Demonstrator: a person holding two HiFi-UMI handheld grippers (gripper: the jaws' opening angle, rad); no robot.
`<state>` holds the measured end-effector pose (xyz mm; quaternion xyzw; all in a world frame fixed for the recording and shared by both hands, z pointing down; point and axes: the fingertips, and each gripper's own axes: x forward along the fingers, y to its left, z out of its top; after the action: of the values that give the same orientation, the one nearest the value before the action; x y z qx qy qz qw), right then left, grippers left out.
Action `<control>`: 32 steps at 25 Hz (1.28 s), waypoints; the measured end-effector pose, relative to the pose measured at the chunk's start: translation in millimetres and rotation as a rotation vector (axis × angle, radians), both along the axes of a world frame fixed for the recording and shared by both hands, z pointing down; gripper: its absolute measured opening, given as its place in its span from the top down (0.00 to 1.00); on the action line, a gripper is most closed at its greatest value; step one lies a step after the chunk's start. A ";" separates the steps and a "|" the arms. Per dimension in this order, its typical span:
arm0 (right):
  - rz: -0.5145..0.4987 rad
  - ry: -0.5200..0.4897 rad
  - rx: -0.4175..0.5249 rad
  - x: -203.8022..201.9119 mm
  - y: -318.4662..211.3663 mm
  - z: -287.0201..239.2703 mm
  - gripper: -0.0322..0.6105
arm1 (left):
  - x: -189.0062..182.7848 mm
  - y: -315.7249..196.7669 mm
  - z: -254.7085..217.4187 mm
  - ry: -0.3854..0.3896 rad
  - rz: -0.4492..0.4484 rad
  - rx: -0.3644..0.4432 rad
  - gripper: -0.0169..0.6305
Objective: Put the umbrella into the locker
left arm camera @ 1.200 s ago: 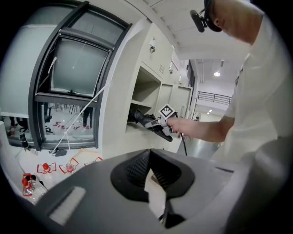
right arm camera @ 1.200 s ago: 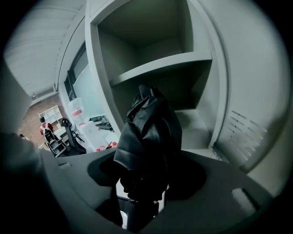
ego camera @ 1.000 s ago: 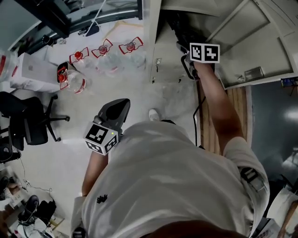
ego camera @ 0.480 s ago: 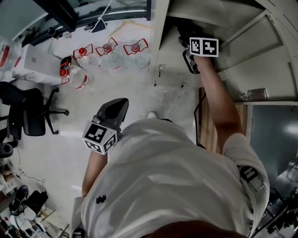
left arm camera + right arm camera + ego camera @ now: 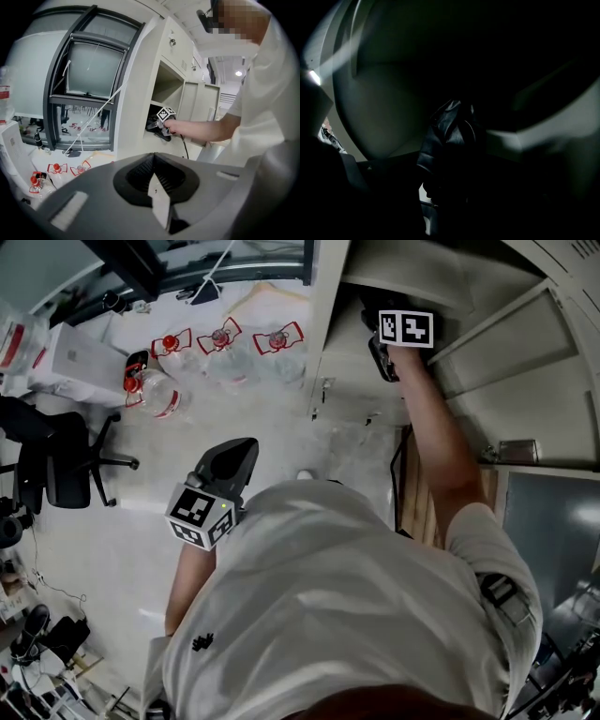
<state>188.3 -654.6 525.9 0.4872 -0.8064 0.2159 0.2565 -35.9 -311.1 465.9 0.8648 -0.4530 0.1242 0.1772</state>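
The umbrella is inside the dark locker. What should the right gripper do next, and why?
Probably open its jaws and let go. The right gripper reaches into the open locker, and the folded black umbrella between its jaws has the locker's walls all around it, so it seems to be where it belongs.

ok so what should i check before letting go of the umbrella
1. Locker compartment open: ok.
2. Right gripper reaching into the compartment: ok.
3. Umbrella between its jaws: ok.
4. Umbrella resting on the compartment floor: cannot tell, too dark.
5. Left gripper away from the locker, jaws together, empty: ok.
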 end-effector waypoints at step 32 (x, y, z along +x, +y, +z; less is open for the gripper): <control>0.017 0.113 0.023 5.5 -20.5 -2.3 0.51 | -0.6 12.5 5.9 -0.003 -0.011 -0.022 0.89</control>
<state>193.8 -675.1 523.6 0.5082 -0.7890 0.1807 0.2943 -36.5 -298.6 471.8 0.8602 -0.4565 0.1297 0.1868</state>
